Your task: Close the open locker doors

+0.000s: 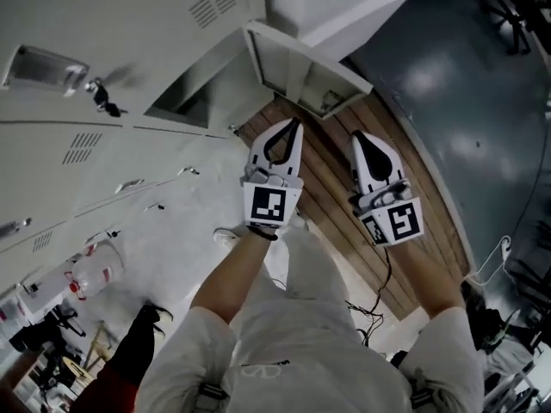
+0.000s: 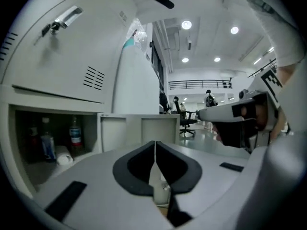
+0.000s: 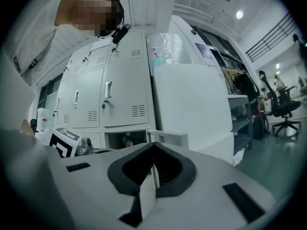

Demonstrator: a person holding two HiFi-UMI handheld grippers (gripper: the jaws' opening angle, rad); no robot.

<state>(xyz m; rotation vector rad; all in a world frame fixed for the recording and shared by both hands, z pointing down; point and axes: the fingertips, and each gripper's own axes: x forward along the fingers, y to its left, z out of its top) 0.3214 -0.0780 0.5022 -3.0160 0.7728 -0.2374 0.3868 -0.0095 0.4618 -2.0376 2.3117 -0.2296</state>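
Observation:
A bank of pale grey lockers (image 1: 103, 144) fills the left of the head view. One bottom locker stands open, its door (image 1: 301, 71) swung out over the wooden floor. In the left gripper view the open compartment (image 2: 48, 140) holds bottles, and the door's inner face (image 2: 139, 131) shows just beyond my jaws. My left gripper (image 1: 295, 126) is shut and empty, a short way in front of the door. My right gripper (image 1: 355, 136) is beside it, also shut and empty. The right gripper view shows the same compartment (image 3: 125, 139) and door (image 3: 169, 138) further off.
A tall white cabinet (image 3: 192, 104) stands right of the lockers with a plastic bag (image 3: 172, 47) on top. Brown wooden boards (image 1: 336, 179) meet a dark grey floor (image 1: 465, 101). A black cable (image 1: 374, 308) trails near my feet. Office chairs (image 3: 283, 104) and people stand far off.

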